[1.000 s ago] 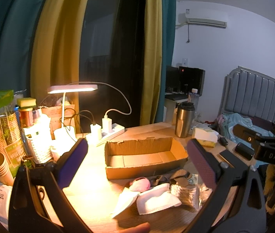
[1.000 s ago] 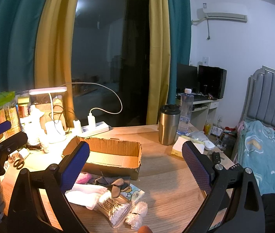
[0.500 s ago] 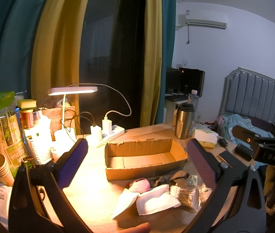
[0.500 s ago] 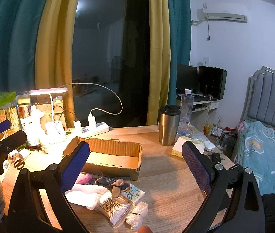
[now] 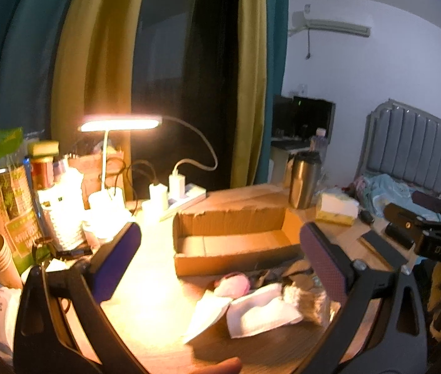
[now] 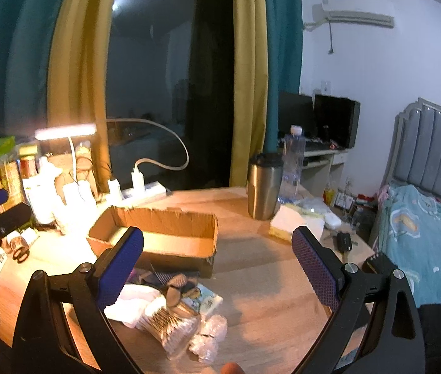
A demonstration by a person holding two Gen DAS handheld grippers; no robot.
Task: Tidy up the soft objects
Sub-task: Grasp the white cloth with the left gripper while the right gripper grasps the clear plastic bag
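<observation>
Now, soft objects: white folded cloth (image 5: 261, 310), pink puff (image 5: 234, 283) and bag of cotton swabs (image 6: 165, 324) are lying heaped on the table (image 6: 267, 277), just in front of the cardboard box (image 5: 232, 240).
Left gripper (image 5: 220, 260): hovering above the heap, jaws spread, gripping nothing.
Right gripper (image 6: 217, 263): hanging spread and empty too.
Desk lamp (image 5: 120, 123): glowing left of the box.
</observation>
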